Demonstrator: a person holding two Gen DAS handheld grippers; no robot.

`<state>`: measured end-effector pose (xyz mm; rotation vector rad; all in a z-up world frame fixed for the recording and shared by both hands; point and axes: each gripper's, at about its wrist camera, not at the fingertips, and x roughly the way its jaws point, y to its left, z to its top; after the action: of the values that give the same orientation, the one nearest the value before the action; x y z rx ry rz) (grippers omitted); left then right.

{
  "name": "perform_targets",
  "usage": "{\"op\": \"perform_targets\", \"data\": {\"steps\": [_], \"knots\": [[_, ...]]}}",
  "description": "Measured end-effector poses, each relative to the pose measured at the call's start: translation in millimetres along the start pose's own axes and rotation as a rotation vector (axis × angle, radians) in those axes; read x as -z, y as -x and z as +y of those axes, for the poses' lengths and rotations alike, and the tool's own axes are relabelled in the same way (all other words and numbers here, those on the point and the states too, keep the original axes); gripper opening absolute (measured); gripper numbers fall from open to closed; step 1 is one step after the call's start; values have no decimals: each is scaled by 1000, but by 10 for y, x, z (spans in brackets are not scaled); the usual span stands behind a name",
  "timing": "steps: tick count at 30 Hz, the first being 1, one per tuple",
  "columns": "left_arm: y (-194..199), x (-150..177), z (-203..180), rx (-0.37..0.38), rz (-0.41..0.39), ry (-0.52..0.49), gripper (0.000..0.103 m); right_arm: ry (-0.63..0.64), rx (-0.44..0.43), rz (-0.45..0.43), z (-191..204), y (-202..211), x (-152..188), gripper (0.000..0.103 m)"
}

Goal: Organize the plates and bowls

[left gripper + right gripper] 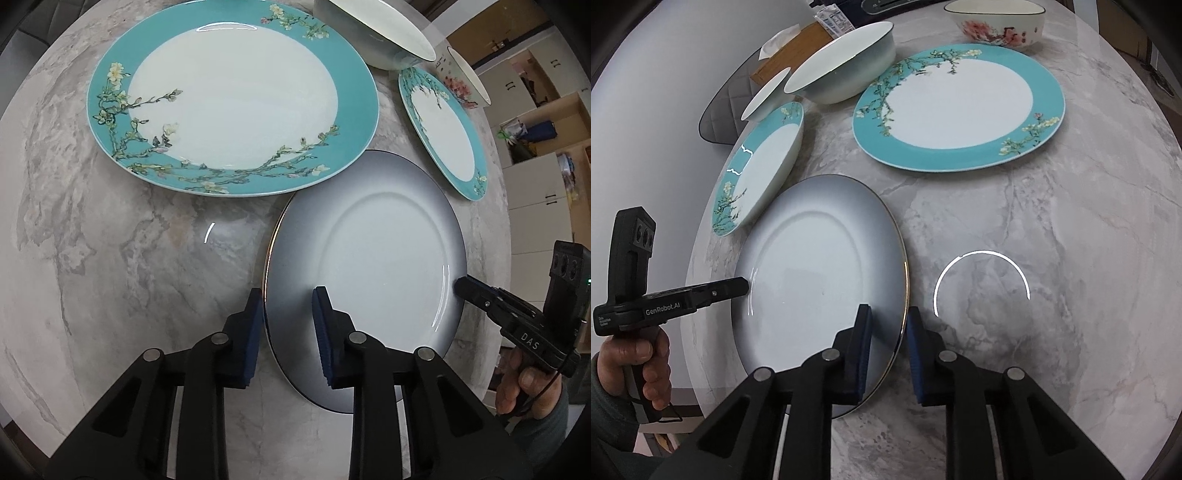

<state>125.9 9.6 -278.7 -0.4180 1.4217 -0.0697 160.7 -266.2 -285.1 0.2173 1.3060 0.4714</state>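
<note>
grey plate (369,266) rim sits between both grippers' fingers (255,332), opposite edges.

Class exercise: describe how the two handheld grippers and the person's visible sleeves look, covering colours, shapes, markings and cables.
Both the left gripper and the right gripper are black, with hinged arms, silver round pivot pins and ribbed dark blue pads. Seen side-on, they have pistol handles, white lettering and a thin black cable. The sleeve is dark grey-green.
</note>
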Motion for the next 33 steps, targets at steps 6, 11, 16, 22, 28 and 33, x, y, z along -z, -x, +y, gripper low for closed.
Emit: {"op": "perform_targets", "data": {"steps": [6, 11, 16, 22, 28, 33], "knots": [[30, -5, 113, 65, 17, -21, 21, -69, -105, 1, -188, 49, 62, 16], [47, 14, 145, 90, 28, -75, 19, -93, -166, 0, -262, 70, 95, 14], [29, 4, 251, 151, 44, -56, 16, -122, -227, -12, -311, 46, 86, 13], [-15, -36, 432, 232, 72, 19, 13, -157, -247, -9, -364, 77, 115, 13], [-14, -8, 394, 239, 73, 10, 12, -188, -253, -6, -425, 104, 172, 13], [-11, -22, 338, 243, 67, 3, 12, -189, -249, -7, -395, 122, 181, 13]]}}
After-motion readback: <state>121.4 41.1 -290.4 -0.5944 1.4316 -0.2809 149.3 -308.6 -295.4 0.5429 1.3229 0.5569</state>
